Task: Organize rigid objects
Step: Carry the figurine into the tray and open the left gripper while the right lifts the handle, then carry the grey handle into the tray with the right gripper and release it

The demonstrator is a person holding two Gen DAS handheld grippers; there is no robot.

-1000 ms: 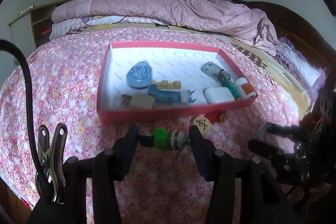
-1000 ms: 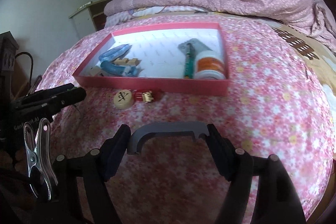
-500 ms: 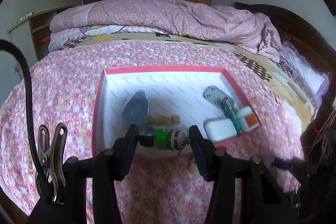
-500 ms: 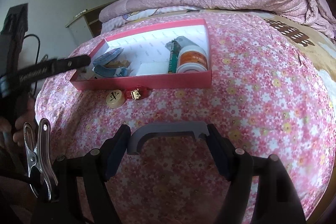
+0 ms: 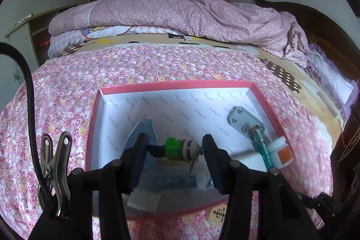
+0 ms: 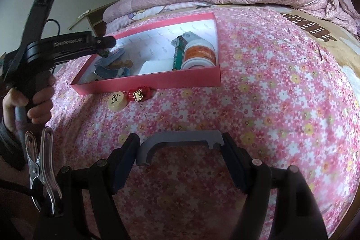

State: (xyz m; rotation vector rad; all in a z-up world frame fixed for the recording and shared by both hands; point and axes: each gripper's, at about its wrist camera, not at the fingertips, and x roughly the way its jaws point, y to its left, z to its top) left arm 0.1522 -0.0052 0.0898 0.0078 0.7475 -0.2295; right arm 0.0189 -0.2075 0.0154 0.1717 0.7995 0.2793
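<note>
Between the matt black plastic fingers (image 5: 137, 150) of the left gripper (image 5: 175, 151) sits a small green-and-silver plastic and metal part (image 5: 178, 149), faintly glossy. Beyond it lies a shallow red cardboard box (image 5: 175, 84), lined with smooth white printed paper. A matt grey plastic curved bracket (image 6: 180, 140) spans the right gripper (image 6: 180, 150) fingers, over soft pink floral cotton bedcloth (image 6: 270, 93). A shiny steel spring clip (image 6: 39, 170) hangs left of them.
</note>
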